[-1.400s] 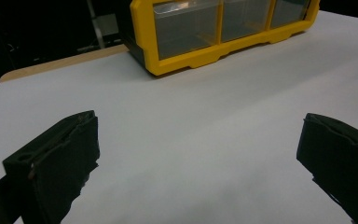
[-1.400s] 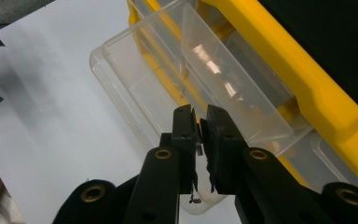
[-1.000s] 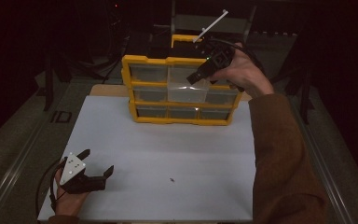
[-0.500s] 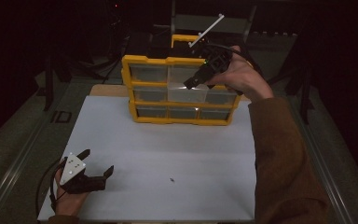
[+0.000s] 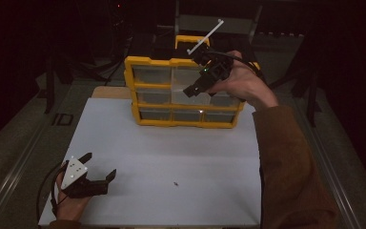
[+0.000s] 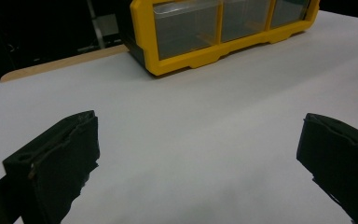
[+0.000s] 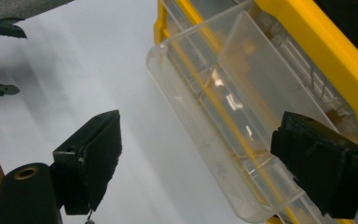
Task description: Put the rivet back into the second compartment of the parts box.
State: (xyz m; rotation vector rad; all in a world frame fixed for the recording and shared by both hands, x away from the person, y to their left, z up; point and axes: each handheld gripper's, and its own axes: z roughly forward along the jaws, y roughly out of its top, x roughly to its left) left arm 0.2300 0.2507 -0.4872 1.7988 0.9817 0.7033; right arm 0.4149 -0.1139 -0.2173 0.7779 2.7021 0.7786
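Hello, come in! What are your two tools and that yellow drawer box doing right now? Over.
Right tool open, jaws just spread, at a pulled-out clear drawer of the yellow drawer box. Left tool open, empty, low over the white board. Nothing in the way.

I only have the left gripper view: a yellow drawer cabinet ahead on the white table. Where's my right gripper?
Observer: The right gripper is at the middle row of the cabinet, by a clear drawer that is pulled out.
Operator: Is it clamped on the drawer?
Observer: No. Its jaws have just been opening and stand wide, with the drawer's front between them.
Operator: Anything inside?
Observer: In the right gripper view the drawer looks empty.
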